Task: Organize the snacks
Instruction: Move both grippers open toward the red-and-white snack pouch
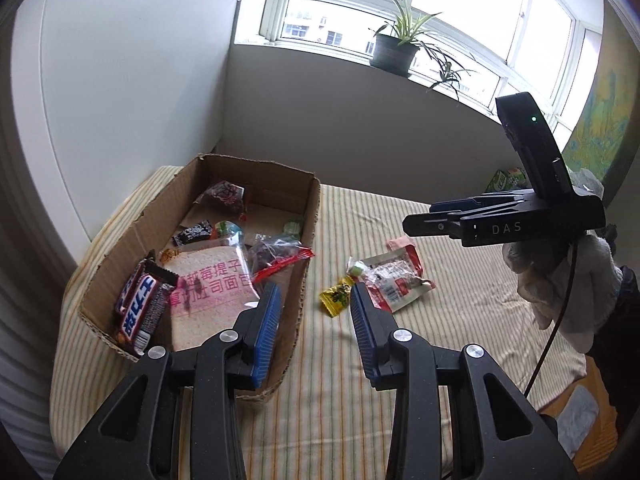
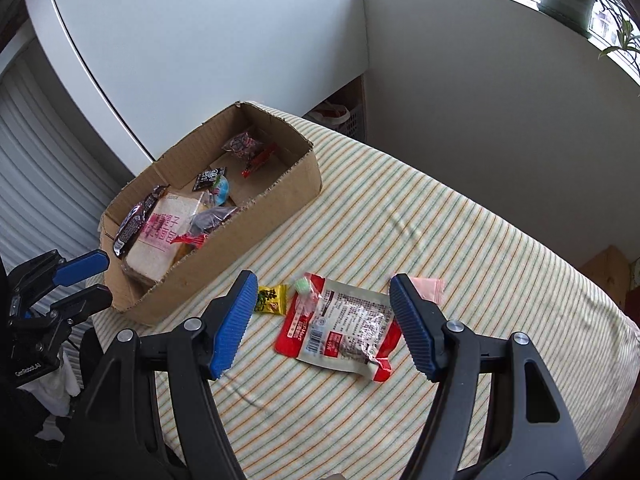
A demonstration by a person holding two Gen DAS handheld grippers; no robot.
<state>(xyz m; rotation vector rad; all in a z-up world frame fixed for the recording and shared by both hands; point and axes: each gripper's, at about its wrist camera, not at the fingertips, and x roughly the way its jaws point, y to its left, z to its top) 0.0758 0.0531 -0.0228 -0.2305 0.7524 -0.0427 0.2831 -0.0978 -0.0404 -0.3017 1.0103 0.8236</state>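
A cardboard box on the striped table holds several snacks, among them a bread pack and a chocolate bar. On the cloth beside it lie a red-and-clear pouch, a yellow candy, a small green candy and a pink packet. My left gripper is open and empty, over the box's near right wall. My right gripper is open and empty, above the pouch; it also shows in the left wrist view.
The striped tablecloth covers the table, whose edges fall away at right and front. White walls and a cabinet stand behind the box. A potted plant sits on the windowsill. A green packet lies at the far right.
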